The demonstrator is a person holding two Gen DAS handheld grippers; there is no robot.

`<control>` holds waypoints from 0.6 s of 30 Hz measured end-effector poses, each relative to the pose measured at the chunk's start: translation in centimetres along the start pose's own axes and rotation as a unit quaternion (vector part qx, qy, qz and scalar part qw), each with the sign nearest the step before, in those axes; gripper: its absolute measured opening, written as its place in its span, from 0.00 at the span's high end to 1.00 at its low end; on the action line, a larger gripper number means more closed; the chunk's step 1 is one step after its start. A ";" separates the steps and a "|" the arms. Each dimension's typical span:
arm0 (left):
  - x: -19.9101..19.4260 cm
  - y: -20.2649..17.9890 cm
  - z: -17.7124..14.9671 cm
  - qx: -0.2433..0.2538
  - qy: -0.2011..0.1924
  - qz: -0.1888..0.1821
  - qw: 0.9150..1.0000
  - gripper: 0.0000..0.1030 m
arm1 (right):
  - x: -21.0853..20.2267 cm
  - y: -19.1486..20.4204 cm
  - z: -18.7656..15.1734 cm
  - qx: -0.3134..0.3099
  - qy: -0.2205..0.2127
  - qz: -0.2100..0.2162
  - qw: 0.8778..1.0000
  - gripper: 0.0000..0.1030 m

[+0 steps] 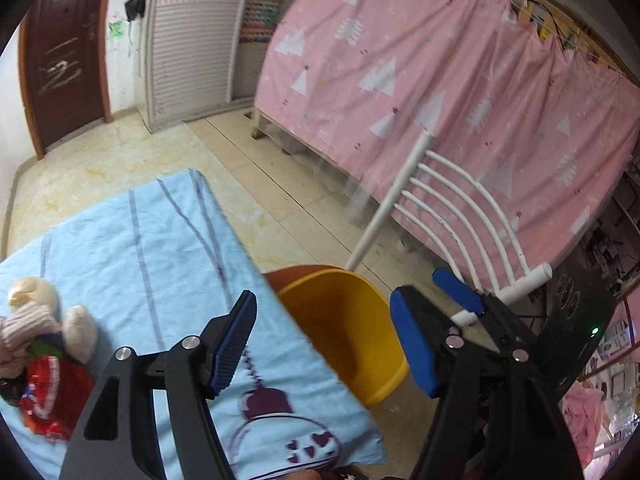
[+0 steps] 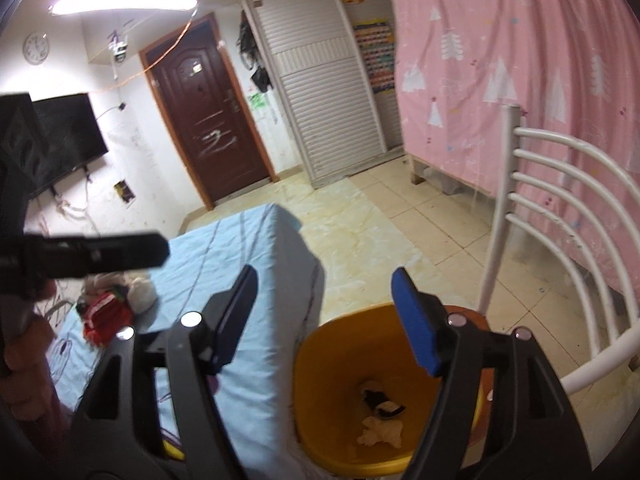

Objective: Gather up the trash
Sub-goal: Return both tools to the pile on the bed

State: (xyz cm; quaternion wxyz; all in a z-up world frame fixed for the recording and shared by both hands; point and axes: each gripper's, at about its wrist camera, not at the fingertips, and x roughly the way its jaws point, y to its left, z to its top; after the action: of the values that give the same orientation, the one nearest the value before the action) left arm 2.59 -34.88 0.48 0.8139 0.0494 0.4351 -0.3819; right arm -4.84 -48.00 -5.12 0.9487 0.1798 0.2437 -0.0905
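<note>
We are in a small room with pale floor tiles [image 2: 400, 216], a dark brown door [image 2: 208, 120] and a pink curtain [image 1: 420, 80] printed with white trees. A counter covered by a light blue cloth [image 1: 160, 248] stands in the foreground.

Our right gripper [image 2: 324, 312] hangs above a yellow bin [image 2: 320, 344], its jaws spread and nothing between them. Down in the bin lie crumpled white paper [image 2: 380, 430] and a dark-and-white scrap [image 2: 378, 400], so the gripper's place over the opening fits a drop of trash into it. The bin sits hard against the counter's edge, likely so that trash has only a short way to travel.

Our left gripper [image 1: 324, 336] is also spread and empty, pointing down over the counter's corner and the bin's rim. The right gripper's blue fingertips [image 1: 456, 292] show just beyond it.

Farther out on the cloth, near the counter's left side, a red crinkled wrapper [image 1: 48, 400] lies against a small stuffed toy [image 1: 36, 320]. We judge the wrapper to be trash not yet collected. A white slatted chair [image 2: 568, 208] stands behind the bin.
</note>
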 end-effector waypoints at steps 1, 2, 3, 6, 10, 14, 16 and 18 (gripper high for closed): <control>-0.6 0.5 0.0 -0.001 -0.006 0.005 1.000 0.39 | 0.3 0.7 -0.2 -0.004 0.003 0.005 1.000 0.35; -1.1 0.9 -0.1 -0.003 -0.011 0.010 1.000 0.38 | 0.6 1.5 -0.3 -0.008 0.006 0.010 1.000 0.34; -1.5 1.4 -0.1 -0.004 -0.016 0.015 1.000 0.37 | 0.8 1.9 -0.3 -0.009 0.008 0.014 1.000 0.32; -3.0 3.0 -0.4 -0.004 -0.028 0.041 0.999 0.37 | 1.3 3.9 -0.5 -0.018 0.014 0.029 0.999 0.29; -5.0 5.4 -0.8 -0.012 -0.044 0.066 0.997 0.36 | 2.2 6.9 -0.3 -0.033 0.022 0.059 0.997 0.29; -6.8 8.2 -1.3 -0.027 -0.057 0.089 0.994 0.35 | 3.3 10.0 -0.7 -0.054 0.036 0.080 0.995 0.28; -7.5 9.5 -1.5 -0.032 -0.059 0.101 0.993 0.34 | 3.9 11.4 -0.9 -0.063 0.044 0.091 0.993 0.28; -8.1 10.9 -1.6 -0.037 -0.061 0.112 0.991 0.34 | 4.4 12.6 -1.1 -0.072 0.052 0.101 0.991 0.28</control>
State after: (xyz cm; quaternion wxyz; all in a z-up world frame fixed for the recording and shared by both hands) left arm 6.07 -21.87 2.74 0.8779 0.0442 0.3903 -0.2740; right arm 1.74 -36.32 -4.41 0.9497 0.1388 0.2787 0.0330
